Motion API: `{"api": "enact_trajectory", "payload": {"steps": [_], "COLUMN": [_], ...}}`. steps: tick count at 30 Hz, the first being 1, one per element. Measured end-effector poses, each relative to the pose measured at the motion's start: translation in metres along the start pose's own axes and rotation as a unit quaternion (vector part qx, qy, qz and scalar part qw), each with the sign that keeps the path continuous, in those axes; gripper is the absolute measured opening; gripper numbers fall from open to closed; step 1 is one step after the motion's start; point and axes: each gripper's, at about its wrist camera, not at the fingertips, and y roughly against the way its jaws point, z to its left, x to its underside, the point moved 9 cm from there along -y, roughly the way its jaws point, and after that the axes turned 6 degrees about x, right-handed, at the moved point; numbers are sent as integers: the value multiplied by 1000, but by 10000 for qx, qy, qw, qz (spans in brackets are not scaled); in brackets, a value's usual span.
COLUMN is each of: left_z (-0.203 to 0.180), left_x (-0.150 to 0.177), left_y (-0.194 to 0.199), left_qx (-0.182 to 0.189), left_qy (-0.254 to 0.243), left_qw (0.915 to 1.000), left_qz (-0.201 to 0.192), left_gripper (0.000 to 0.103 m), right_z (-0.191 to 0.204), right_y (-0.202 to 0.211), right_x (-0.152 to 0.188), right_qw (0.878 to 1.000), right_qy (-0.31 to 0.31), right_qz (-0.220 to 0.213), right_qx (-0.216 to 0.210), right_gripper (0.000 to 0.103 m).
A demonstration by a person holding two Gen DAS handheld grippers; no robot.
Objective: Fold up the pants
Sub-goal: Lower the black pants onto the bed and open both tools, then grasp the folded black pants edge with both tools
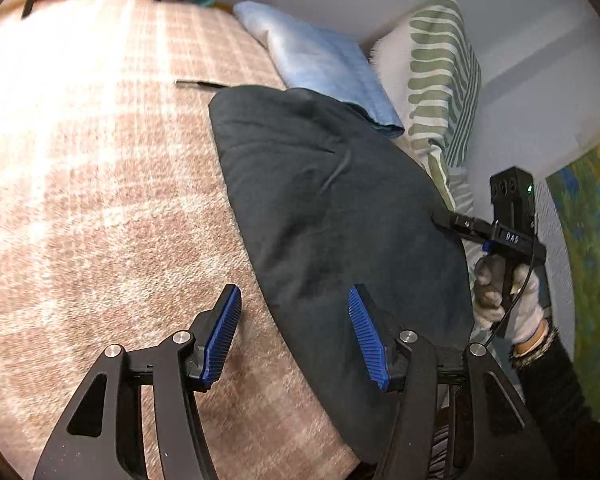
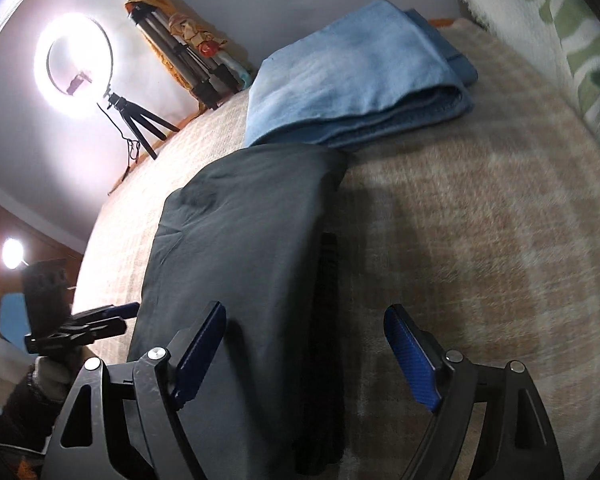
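Dark folded pants [image 1: 332,208] lie on a plaid blanket [image 1: 100,168] on a bed. My left gripper [image 1: 296,332] is open, one blue pad over the blanket and the other over the pants, straddling the near left edge of the cloth without pressing it. My right gripper [image 1: 444,220], held in a gloved hand, sits at the pants' right edge. In the right wrist view the pants [image 2: 240,260] run away from me. My right gripper [image 2: 306,352] is open wide across their right folded edge. The left gripper [image 2: 126,318] is at their left edge.
Folded light blue jeans [image 1: 320,64] [image 2: 352,76] lie just beyond the dark pants, touching their far end. A green-striped pillow [image 1: 440,80] [image 2: 580,40] leans on the wall. A lit ring light [image 2: 76,64] and a folded tripod [image 2: 188,56] stand at the bed's far side.
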Motion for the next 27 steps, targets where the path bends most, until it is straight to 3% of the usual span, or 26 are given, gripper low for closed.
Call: {"api": "enact_trajectory", "payload": {"steps": [6,10,14,16,21,23,27], "left_z": [-1,2,3,1,1,1,-1], "left_x": [-8,-12,-13,-15,-19,-19,-18], "left_y": [-11,-13,-16,-19,-23,-23,-24], "left_qx": [136,261,444,553,627,612,636], "left_qy": [313,524,638,708,742,669,645], "left_qw": [9994,9981,9966,9956,9948,9954,9954], "left_qz": [-73,-190,-254,-253,-293,-295,-315], "left_gripper": [55,55,55,55,55,55,52], "right_z": [-9,-8,-4,3,19,15,10], "right_y": [-14,-15,-16,-21,-26,-27,-26], "right_x": [6,6,7,10,11,11,12], "right_qw": [9980,9947,9881,9849,9906,9909,9920], "right_qy": [-333,-404,-484,-474,-16,-135,-238], "right_qz": [78,14,-27,77,55,71,-13], "right_qx": [-530,-941,-1462,-1666,-1369,-1337,-1244], "right_gripper": [87,96,96,92,84,65,50]}}
